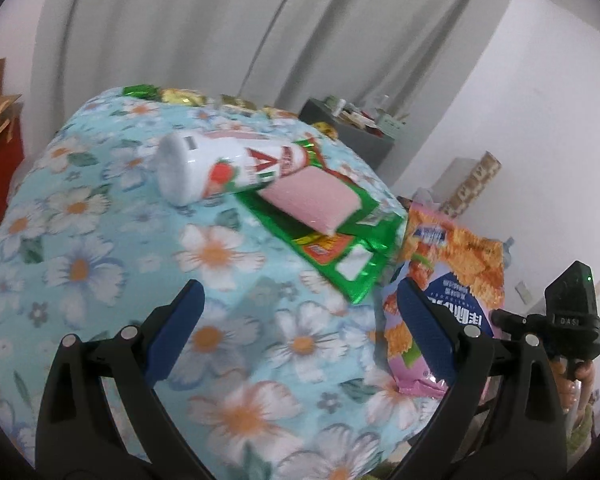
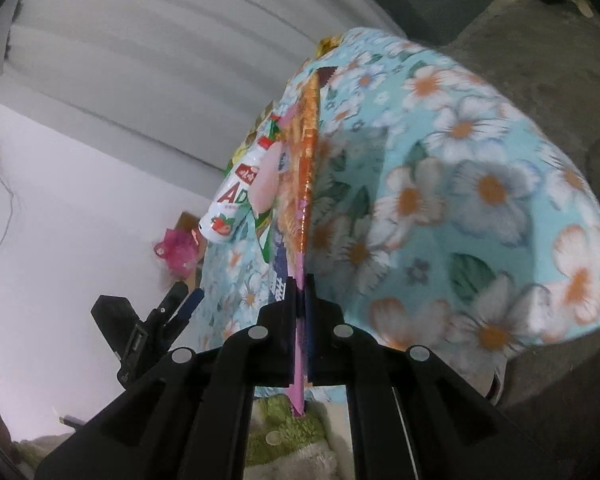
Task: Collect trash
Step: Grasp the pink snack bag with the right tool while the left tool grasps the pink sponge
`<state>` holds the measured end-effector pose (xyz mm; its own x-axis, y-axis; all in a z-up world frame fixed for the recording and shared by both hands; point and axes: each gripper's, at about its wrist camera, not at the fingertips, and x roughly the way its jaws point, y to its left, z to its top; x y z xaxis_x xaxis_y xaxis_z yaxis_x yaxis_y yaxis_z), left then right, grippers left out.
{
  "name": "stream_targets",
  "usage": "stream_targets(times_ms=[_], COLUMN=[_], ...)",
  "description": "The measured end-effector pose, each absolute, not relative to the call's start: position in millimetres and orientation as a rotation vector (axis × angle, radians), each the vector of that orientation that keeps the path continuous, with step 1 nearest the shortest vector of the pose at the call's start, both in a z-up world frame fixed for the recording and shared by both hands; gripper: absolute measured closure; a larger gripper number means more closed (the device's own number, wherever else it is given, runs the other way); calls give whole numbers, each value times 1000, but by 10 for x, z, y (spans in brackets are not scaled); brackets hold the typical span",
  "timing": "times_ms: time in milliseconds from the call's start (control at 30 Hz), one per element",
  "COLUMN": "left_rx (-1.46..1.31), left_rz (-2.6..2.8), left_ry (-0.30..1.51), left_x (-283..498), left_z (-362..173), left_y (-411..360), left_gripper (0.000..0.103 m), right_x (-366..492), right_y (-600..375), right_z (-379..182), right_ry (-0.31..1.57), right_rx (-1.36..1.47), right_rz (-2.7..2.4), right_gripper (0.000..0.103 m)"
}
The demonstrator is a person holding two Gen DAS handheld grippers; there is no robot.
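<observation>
The right claw (image 2: 300, 292) is clamped on the bottom edge of a pink snack bag (image 2: 304, 184); its jaws are pressed together on the foil, and the bag stands edge-on and upright between them, rising along the side of the counter (image 2: 480, 184); the claw tilts somewhat downward. In the left wrist view the same bag (image 1: 452, 272) hangs just past the counter's right edge, its printed face toward the camera, with the right claw's black body and a bit of the person's hand (image 1: 580, 376) below and to the right.

The left claw (image 1: 300, 320) has its jaws wide apart with nothing between them; it hovers above the flowered cloth (image 1: 240, 360) that covers the counter, angled down toward it; its right finger (image 1: 424, 328) overlaps the bag in the picture, though I cannot tell whether they touch.

Farther out on the cloth a white bottle (image 1: 220, 168) lies on its side, its neck end resting on a green wrapper (image 1: 340, 248); a pink sponge (image 1: 312, 200) lies on that wrapper, just beside the bottle. More wrappers (image 1: 180, 94) sit along the far edge; a grey curtain (image 1: 180, 20) hangs behind.
</observation>
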<state>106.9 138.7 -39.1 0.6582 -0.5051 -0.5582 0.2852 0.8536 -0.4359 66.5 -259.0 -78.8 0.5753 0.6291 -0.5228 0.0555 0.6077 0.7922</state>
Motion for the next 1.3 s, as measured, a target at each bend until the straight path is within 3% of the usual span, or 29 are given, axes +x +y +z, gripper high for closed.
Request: stream_targets(times_ms=[200, 333, 500, 700, 833, 967, 1100, 1300], left_rx=[-306, -137, 167, 502, 526, 521, 530, 571], left_rz=[-510, -525, -511, -455, -416, -379, -366, -361], left_ry=[713, 736, 711, 688, 708, 708, 708, 666], left_x=[1334, 1592, 1805, 1853, 1924, 2008, 2039, 1957], left_z=[-255, -203, -237, -511, -607, -624, -672, -681], left_y=[1176, 866, 380, 3, 18, 48, 24, -52], left_gripper=[11, 11, 25, 35, 36, 48, 60, 70], right_x=[604, 586, 698, 789, 858, 908, 955, 968], right_y=[-2777, -2840, -2873, -2898, -2917, -2893, -2846, -2830], right_z=[-889, -917, -969, -1028, -1141, -1289, -1428, -1442], right_ry=[880, 881, 886, 880, 885, 904, 923, 897], right_rx=[925, 943, 962, 970, 1010, 1033, 1071, 1092], right_rz=[348, 341, 333, 332, 344, 341, 347, 351], right_gripper=[99, 99, 98, 96, 94, 81, 81, 81])
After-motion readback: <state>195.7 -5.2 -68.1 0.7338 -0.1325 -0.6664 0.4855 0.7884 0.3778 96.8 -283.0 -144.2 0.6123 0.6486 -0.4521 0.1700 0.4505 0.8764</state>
